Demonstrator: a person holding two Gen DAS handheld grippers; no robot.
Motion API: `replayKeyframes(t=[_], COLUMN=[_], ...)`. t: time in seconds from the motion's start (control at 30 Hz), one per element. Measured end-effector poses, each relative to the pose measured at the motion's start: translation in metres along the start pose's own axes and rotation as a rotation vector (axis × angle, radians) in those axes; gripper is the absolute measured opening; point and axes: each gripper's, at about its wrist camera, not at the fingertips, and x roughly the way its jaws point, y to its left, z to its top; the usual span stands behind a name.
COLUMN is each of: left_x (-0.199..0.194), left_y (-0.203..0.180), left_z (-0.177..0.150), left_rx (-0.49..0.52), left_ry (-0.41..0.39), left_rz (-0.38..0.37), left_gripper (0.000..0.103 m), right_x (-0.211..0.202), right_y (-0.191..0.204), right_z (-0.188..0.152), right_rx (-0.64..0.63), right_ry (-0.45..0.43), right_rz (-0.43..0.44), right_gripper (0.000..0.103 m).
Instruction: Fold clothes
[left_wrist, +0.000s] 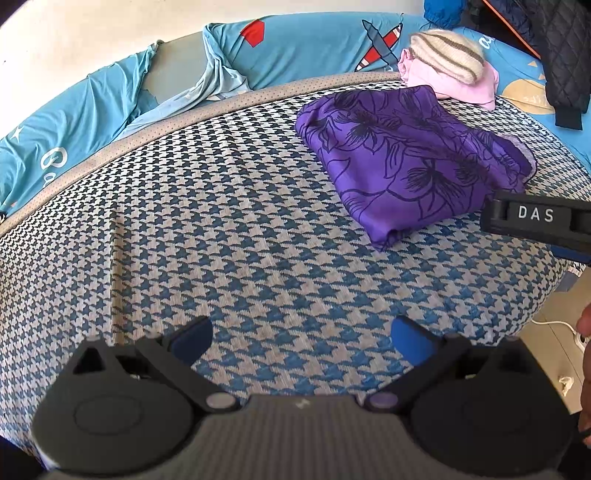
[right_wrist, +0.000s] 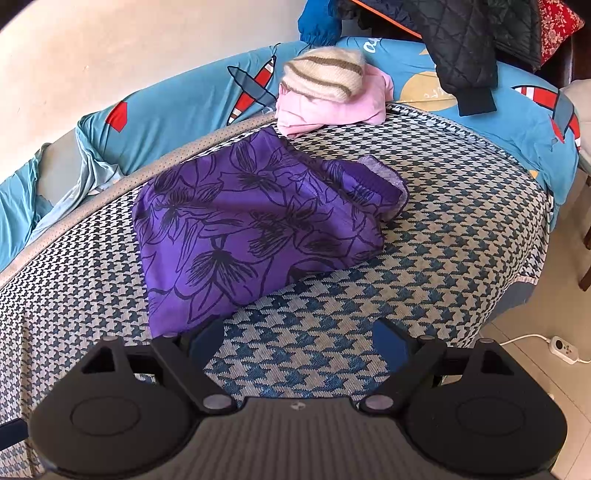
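On the houndstooth cover (right_wrist: 461, 206), purple garment (right_wrist: 258, 229) lay folded at eleven o'clock; my right gripper (right_wrist: 299, 343) and left gripper (left_wrist: 303, 339) gaped wide, empty. Probably square its edges next.

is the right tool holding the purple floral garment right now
No, the right tool is open over bare houndstooth cover, and the folded purple garment lies beyond its fingertips.

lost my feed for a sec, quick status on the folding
Left hand-held gripper open, empty, over bare blanket. Right hand-held gripper open, empty, near purple floral garment, already folded. Pink garment and striped knit stacked behind it. Nothing in the way.
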Motion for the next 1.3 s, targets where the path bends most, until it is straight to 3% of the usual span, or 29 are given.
replayKeyframes(t=[1.3], left_x=[0.0043], left_y=[0.0004], left_z=[-0.0002], left_rx=[0.000], left_ry=[0.015], left_rz=[0.004], left_gripper=[0.103], right_x=[0.0005], right_y=[0.0017], right_z=[0.0005], right_rx=[-0.011], right_ry=[-0.003], right_rz=[-0.005], right_gripper=[0.088])
